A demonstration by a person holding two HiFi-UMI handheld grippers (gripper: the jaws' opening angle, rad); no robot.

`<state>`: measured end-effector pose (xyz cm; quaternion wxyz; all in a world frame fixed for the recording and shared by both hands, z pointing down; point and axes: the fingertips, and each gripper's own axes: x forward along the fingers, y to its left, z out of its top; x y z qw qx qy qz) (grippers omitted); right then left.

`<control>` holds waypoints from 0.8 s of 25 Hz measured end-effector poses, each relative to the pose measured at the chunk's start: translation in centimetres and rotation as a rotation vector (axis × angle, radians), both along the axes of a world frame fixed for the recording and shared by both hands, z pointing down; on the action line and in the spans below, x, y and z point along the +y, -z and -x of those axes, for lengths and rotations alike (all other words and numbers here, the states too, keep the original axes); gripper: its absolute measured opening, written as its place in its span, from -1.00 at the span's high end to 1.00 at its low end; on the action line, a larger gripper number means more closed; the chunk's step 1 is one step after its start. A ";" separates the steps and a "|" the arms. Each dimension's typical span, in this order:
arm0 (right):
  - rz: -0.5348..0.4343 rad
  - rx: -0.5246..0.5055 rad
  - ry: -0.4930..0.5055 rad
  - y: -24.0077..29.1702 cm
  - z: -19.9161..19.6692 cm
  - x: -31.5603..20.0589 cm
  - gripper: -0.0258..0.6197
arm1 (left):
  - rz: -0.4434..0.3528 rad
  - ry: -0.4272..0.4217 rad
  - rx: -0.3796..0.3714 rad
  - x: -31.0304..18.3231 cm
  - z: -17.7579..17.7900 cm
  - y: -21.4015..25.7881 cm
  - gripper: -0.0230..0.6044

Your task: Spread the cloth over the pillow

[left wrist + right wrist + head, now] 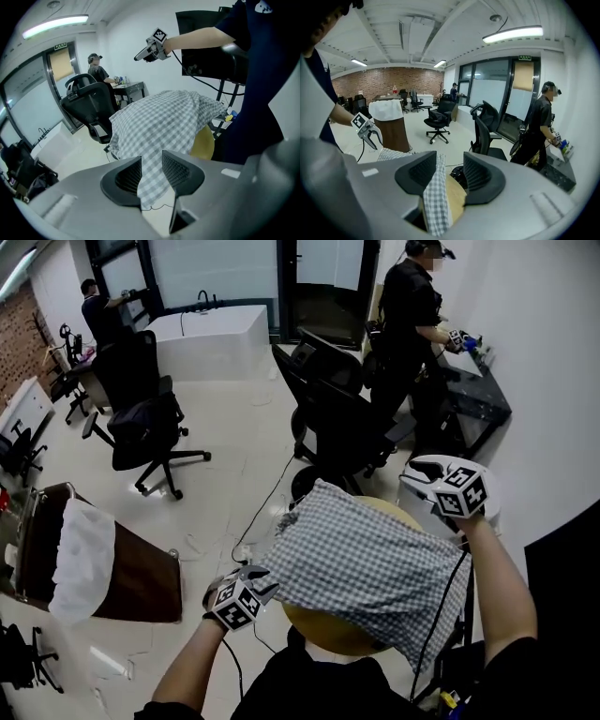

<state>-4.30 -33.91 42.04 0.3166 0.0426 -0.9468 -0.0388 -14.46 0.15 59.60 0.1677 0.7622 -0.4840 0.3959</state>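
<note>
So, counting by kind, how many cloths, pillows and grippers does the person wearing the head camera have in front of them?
Grey-and-white checked fabric cloth: 1
Round yellow pillow: 1
Handheld grippers with marker cubes: 2 (left gripper, right gripper)
Total: 4

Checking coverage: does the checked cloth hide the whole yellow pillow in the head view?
No, the yellow pillow shows past the near and far edges of the checked cloth.
</note>
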 end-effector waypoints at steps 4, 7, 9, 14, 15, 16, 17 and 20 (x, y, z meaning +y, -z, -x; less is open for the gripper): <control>0.005 0.058 0.014 -1.3 4.3 0.6 0.34 | 0.051 -0.006 0.035 0.8 2.7 -2.4 0.53; 0.026 0.095 0.039 -2.7 7.3 1.2 0.34 | 0.083 0.017 0.101 1.0 3.9 -3.9 0.53; 0.041 0.125 0.058 -4.1 9.2 1.5 0.34 | 0.109 0.034 0.137 1.1 4.6 -4.9 0.53; 0.074 0.242 0.116 -9.7 13.1 2.7 0.34 | 0.176 0.058 0.210 1.5 5.0 -7.7 0.50; 0.084 0.261 0.120 -11.0 13.7 2.8 0.34 | 0.188 0.058 0.222 1.6 5.0 -8.2 0.48; 0.095 0.280 0.124 -12.2 14.1 3.0 0.34 | 0.193 0.056 0.232 1.7 5.0 -8.7 0.48; 0.107 0.298 0.128 -13.5 14.5 3.1 0.34 | 0.194 0.053 0.242 1.7 4.9 -9.0 0.48; 0.134 0.345 0.136 -16.7 15.5 3.1 0.34 | 0.212 0.051 0.269 2.0 4.6 -9.6 0.48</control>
